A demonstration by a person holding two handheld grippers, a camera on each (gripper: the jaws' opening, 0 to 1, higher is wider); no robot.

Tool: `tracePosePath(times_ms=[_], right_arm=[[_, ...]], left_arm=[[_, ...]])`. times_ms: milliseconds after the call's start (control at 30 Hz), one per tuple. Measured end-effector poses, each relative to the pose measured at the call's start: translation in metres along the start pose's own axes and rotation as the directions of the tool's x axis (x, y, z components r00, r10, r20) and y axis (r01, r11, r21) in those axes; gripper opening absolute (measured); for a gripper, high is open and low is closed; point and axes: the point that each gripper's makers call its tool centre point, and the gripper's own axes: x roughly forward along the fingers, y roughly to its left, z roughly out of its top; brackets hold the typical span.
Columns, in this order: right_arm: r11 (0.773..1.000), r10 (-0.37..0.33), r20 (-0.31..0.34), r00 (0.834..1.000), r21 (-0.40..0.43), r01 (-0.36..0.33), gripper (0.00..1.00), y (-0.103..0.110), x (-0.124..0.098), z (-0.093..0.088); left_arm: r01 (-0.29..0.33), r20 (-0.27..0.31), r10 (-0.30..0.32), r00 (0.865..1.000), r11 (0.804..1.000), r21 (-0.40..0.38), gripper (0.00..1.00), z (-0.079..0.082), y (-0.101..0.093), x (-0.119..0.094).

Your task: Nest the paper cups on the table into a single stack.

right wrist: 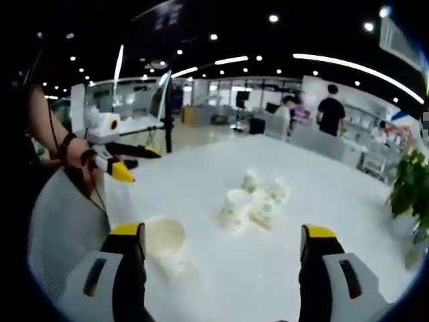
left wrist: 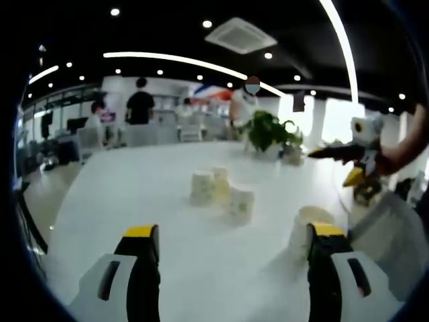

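Note:
Several white paper cups stand loose on the white table [left wrist: 134, 194]. In the left gripper view a cluster of cups [left wrist: 220, 189] sits mid-table, ahead of my left gripper [left wrist: 230, 231], which is open and holds nothing. A single upright cup [left wrist: 303, 231] stands just beside its right jaw. My right gripper [left wrist: 352, 161] reaches in from the right, held by a hand. In the right gripper view, my right gripper [right wrist: 222, 231] is open and empty. The cup cluster [right wrist: 258, 200] lies ahead of it, and the single cup [right wrist: 164, 236] sits by its left jaw. The left gripper [right wrist: 114, 157] shows at far left.
A potted plant [left wrist: 268, 131] stands at the table's far side, and is also at the right edge of the right gripper view, plant [right wrist: 409, 188]. People [left wrist: 141, 104] and office desks are beyond the table. The table's edge [left wrist: 64, 201] curves along the left.

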Motion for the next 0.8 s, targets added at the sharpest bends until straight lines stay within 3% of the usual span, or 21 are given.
tracePosePath(times_ms=[200, 333, 800], right_arm=[[0.998, -0.054, 0.043, 0.998, 0.048, 0.052, 0.99, -0.017, -0.008, 0.004], [0.995, -0.074, 0.032, 0.997, 0.067, 0.071, 0.99, -0.024, -0.009, -0.001], [0.994, -0.083, 0.026, 0.996, 0.073, 0.08, 0.97, -0.026, -0.006, -0.002]], left_arm=[[-0.006, 0.007, 0.006, 1.0, 1.0, -0.006, 0.89, 0.002, 0.002, 0.001], [-0.009, 0.014, 0.009, 1.0, 1.0, -0.012, 0.89, 0.003, 0.003, 0.003], [-0.004, 0.01, 0.004, 1.0, 1.0, -0.018, 0.89, 0.001, 0.005, 0.006]])
